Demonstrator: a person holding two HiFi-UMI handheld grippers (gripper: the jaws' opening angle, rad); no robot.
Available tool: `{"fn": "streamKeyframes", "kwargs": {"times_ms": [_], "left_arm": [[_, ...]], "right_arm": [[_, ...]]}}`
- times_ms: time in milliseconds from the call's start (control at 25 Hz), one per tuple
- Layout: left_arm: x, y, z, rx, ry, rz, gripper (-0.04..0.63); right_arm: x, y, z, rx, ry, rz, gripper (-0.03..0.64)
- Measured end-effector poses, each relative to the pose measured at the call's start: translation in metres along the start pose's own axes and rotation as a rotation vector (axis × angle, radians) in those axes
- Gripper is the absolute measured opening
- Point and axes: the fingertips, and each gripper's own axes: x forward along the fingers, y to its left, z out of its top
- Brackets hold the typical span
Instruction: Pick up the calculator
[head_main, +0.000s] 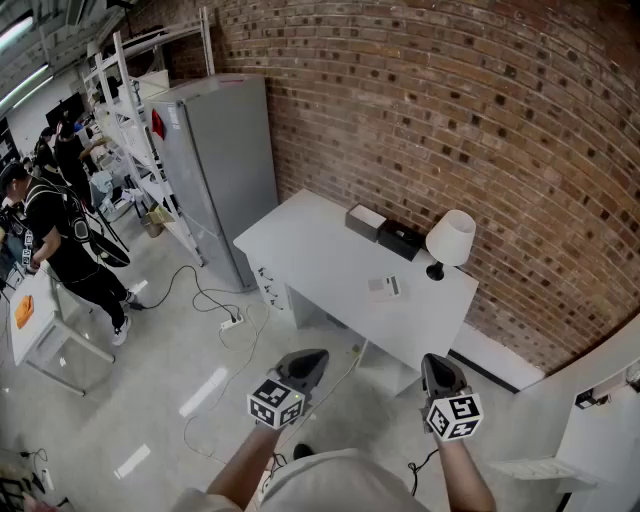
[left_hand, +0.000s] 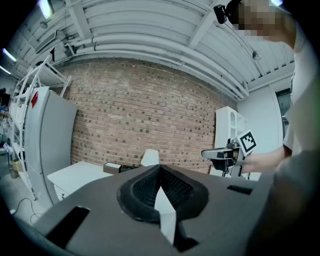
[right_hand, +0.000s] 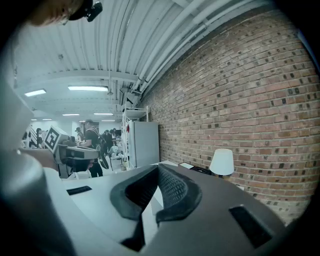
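Note:
The calculator (head_main: 384, 288), a small pale grey slab, lies flat near the middle of the white desk (head_main: 310, 245) in the head view. Both grippers hang over the floor well short of the desk's near edge, pointing toward it. My left gripper (head_main: 308, 362) is shut with nothing in it; in its own view the jaws (left_hand: 160, 168) meet at the tip. My right gripper (head_main: 438, 370) is also shut and empty, its jaws (right_hand: 158, 168) closed together. The calculator is hidden behind the jaws in both gripper views.
On the desk's far side by the brick wall stand a grey box (head_main: 365, 221), a black box (head_main: 401, 240) and a white lamp (head_main: 450, 241). A grey fridge (head_main: 215, 165) stands left of the desk. Cables (head_main: 215, 310) trail on the floor. People (head_main: 60, 235) work at far left.

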Motion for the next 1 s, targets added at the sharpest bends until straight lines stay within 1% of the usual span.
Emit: {"fn": "streamKeyframes", "kwargs": {"times_ms": [280,720,1000], "left_arm": [[-0.003,0.003,0.001,-0.003,-0.004,0.000,0.011],[-0.016,0.012,-0.002,-0.020,0.001,0.003,0.011],[-0.021,0.018,-0.001,-0.029,-0.004,-0.006,0.011]], "right_arm": [[0.002,0.006,0.008,-0.008,-0.009,-0.001,0.011],[0.008,0.019,0.005,0.049,-0.023,-0.003,0.011],[0.014,0.025,0.008,0.036,-0.019,-0.022,0.012]]}}
